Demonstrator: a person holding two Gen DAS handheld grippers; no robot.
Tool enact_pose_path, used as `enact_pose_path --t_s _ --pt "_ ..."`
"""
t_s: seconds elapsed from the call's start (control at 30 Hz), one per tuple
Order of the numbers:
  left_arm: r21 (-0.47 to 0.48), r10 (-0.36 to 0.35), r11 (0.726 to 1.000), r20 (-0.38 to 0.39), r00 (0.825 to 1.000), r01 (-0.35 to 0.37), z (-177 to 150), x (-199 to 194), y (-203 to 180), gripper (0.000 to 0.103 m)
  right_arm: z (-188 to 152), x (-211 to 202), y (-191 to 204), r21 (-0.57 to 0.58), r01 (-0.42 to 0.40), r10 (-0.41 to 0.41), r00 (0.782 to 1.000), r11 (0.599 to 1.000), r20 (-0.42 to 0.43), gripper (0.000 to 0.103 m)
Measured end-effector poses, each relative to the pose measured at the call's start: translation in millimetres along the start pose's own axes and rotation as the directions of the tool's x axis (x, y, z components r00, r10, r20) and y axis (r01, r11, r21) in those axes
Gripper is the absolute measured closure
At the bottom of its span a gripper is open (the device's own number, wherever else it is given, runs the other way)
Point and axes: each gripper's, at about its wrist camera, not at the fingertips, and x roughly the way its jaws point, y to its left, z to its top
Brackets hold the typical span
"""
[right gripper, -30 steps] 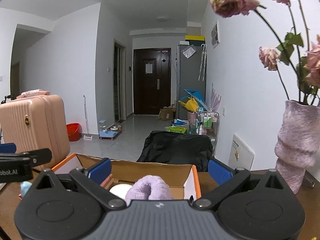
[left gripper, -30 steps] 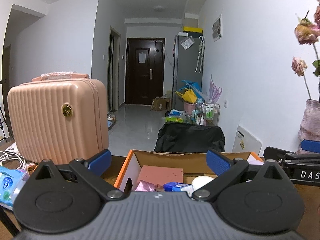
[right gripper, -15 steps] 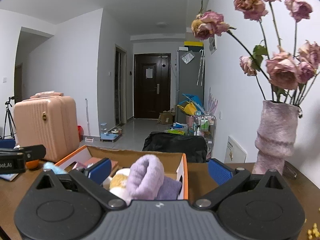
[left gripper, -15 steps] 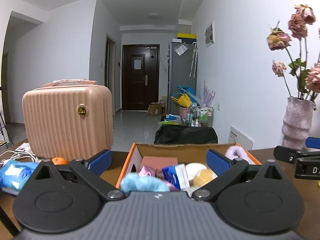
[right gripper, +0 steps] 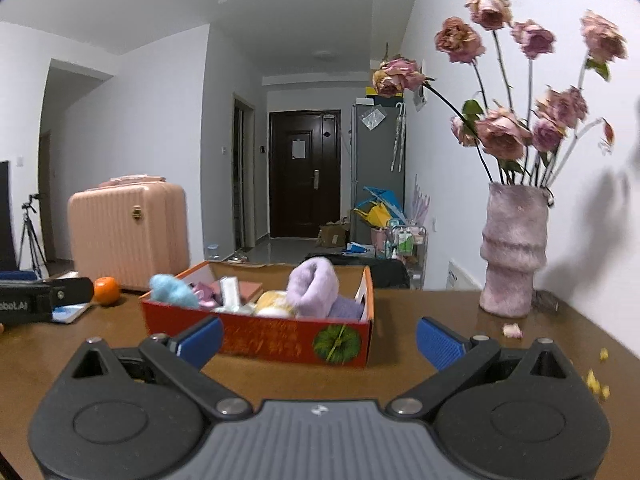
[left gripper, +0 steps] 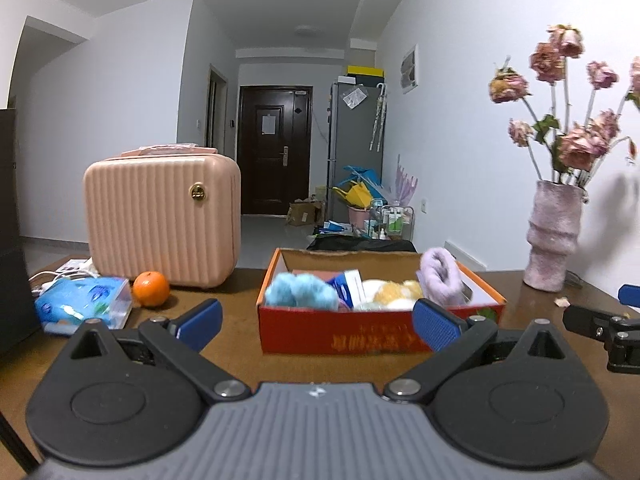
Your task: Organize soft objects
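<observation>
Left gripper [left gripper: 316,318] and right gripper [right gripper: 318,340]: both spread wide, empty, short of red box [left gripper: 376,330] on table [right gripper: 440,320]; blue fluffy item [left gripper: 300,294], lilac sock [right gripper: 314,288], yellow puffs already boxed; apparently near done; no loose soft items visible.

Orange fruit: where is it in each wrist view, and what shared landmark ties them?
Left wrist: orange at left of centre, on the table before the pink suitcase.
Right wrist: orange at far left, beside the suitcase's lower left corner.
Shared landmark: red box of soft items.
</observation>
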Motion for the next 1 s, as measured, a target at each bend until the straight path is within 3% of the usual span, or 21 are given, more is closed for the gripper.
enact_pose_path --t_s 0.17,0.57,1.0 --pt "0.001 -0.031 1.000 -0.001 1.000 0.031 -15 -50 3 0.000 -20 -52 5 0.029 -0.003 0.002 1.000 1.000 0.015 0.000" --pt "0.015 -0.056 0.998 0.027 0.998 0.055 -56 -157 19 0.000 -42 -151 33 -0.025 0.012 -0.011 0.999 1.000 0.039 0.000" --pt "0.005 -0.076 0.997 0.066 0.995 0.076 -56 -182 24 0.000 -41 -181 43 -0.033 0.031 -0.029 0.997 0.999 0.068 0.000"
